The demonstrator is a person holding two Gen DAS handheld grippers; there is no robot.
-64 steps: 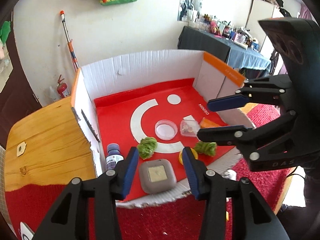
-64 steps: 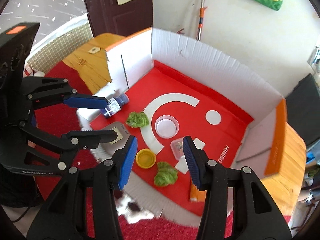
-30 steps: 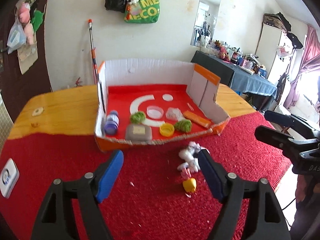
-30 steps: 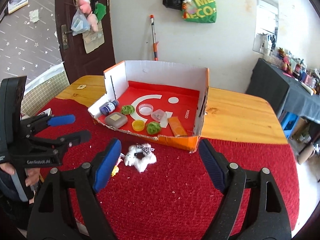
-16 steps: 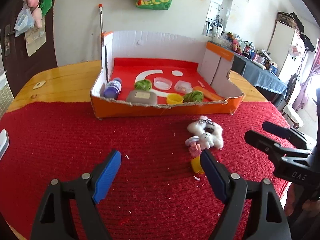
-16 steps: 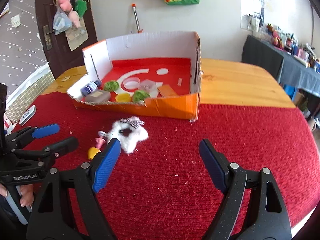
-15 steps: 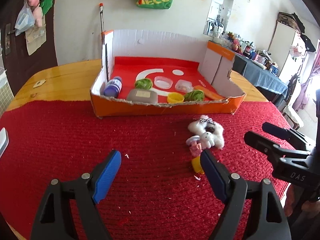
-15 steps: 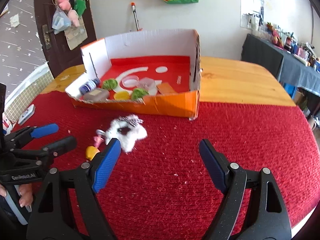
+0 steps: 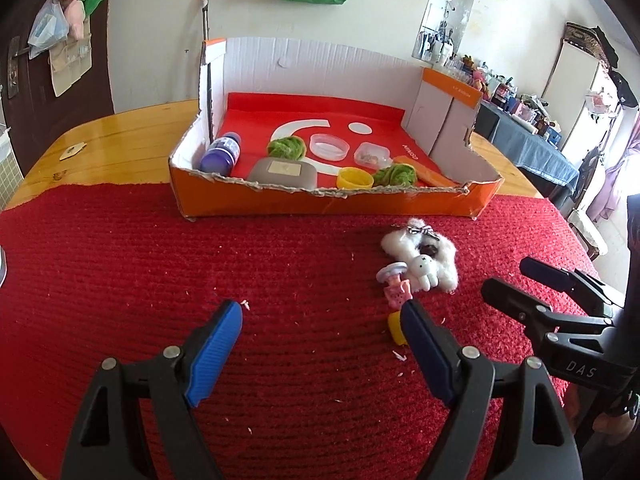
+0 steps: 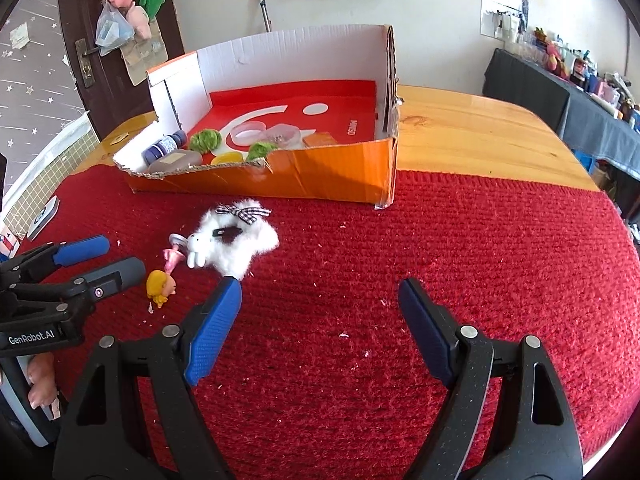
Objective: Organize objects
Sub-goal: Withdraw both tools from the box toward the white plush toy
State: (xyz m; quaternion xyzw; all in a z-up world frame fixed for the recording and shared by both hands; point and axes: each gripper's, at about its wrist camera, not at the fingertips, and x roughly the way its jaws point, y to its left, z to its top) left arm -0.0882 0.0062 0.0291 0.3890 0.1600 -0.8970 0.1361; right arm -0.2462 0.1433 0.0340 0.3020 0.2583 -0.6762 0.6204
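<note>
- We note an open cardboard box on the worktop, orange outside, with a red floor and its near wall cut low.
- In the box, along the near wall: a purple bottle lying on its side, a grey case, a yellow cap and a green tuft.
- Further back in the box we see a second green tuft, a round clear dish, a small clear tub and an orange strip by the right wall.
- Outside the box, on the red mat, just in front of its near wall: a white fluffy toy, with a small pink figure and a yellow figure beside it.
- Left gripper: jaws released, wide apart, nothing between them, over bare mat; its right finger partly hides the yellow figure.
- Right gripper: jaws likewise released and empty, over the mat, the fluffy toy just beyond its left finger.
- Nothing lies between the toys and the box.
</note>
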